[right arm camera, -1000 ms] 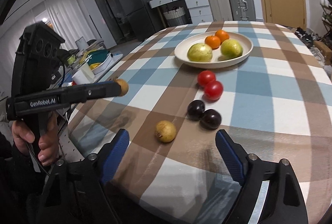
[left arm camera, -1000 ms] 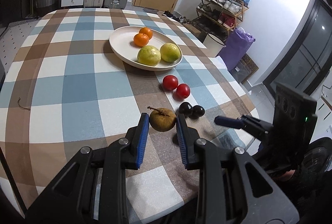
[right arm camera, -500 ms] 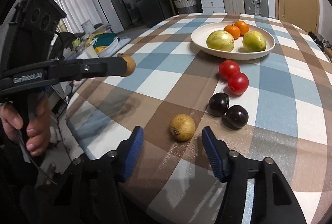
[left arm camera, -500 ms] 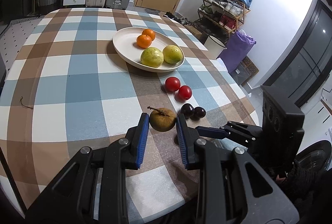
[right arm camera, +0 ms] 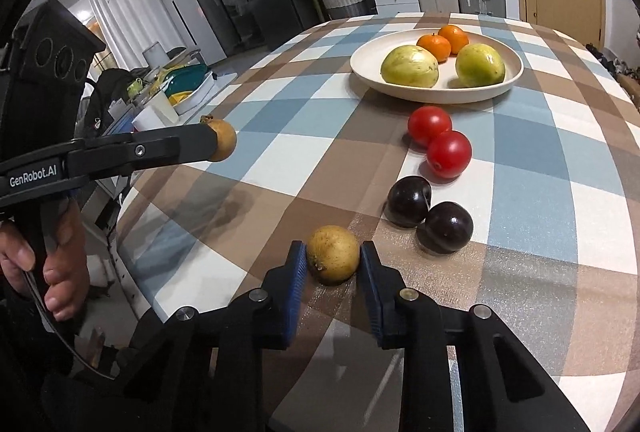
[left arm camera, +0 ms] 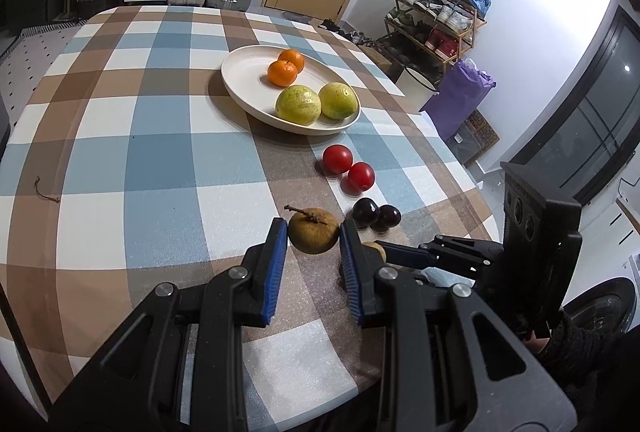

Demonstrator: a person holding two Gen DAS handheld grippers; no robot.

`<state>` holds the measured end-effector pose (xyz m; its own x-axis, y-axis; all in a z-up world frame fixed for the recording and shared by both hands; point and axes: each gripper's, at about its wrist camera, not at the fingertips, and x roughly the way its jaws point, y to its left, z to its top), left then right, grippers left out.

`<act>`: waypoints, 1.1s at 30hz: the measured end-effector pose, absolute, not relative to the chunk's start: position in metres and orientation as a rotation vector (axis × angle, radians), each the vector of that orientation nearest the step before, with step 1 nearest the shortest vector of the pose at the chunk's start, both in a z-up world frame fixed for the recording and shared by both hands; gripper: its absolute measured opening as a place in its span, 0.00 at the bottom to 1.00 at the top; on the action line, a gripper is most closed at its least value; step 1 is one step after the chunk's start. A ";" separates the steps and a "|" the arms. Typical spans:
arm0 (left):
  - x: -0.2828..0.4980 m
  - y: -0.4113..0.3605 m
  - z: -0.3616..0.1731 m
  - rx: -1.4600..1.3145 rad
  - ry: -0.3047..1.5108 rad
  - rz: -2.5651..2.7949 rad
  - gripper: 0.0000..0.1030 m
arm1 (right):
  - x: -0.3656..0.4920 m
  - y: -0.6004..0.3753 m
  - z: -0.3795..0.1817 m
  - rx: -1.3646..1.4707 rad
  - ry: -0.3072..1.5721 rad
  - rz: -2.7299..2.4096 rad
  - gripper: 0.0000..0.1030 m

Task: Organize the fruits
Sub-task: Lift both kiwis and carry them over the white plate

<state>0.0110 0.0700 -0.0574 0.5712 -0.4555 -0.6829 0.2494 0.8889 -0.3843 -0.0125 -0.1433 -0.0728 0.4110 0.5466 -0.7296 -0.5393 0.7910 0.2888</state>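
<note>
My left gripper (left arm camera: 313, 238) clamps stemmed brown fruit (left arm camera: 313, 235) clear of desk (right arm camera: 540, 216). My right gripper (right arm camera: 333, 259) pinches yellow-brown fruit (right arm camera: 333, 258) resting on desk: matching pair, presumably for plate (right arm camera: 400, 88).

The right claw (right arm camera: 333, 259) clamps a yellow-brown fruit (right arm camera: 333, 258) resting on the checked bench (right arm camera: 532, 200). Just beyond it to the right sit two dark plums (right arm camera: 428, 212), then two red tomatoes (right arm camera: 439, 138), then a plate (right arm camera: 368, 70) of fruit. Far left, the left claw (right arm camera: 218, 141) grips a second brown fruit (right arm camera: 224, 140) in the air.
</note>
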 end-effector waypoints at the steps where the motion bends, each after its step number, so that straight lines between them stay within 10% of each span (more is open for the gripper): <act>1: 0.013 0.070 -0.058 -0.259 0.869 -0.417 0.23 | -0.012 -0.144 -0.071 0.015 0.917 0.686 0.27; 33: 0.135 0.046 -0.027 -0.232 0.887 -0.417 0.23 | 0.086 -0.176 -0.011 0.168 0.786 0.721 0.27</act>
<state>0.1348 0.0464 -0.0275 0.5592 -0.4446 -0.6998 0.2553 0.8954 -0.3649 0.0856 -0.1758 -0.0107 0.4841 0.6490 -0.5869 -0.5290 0.7514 0.3944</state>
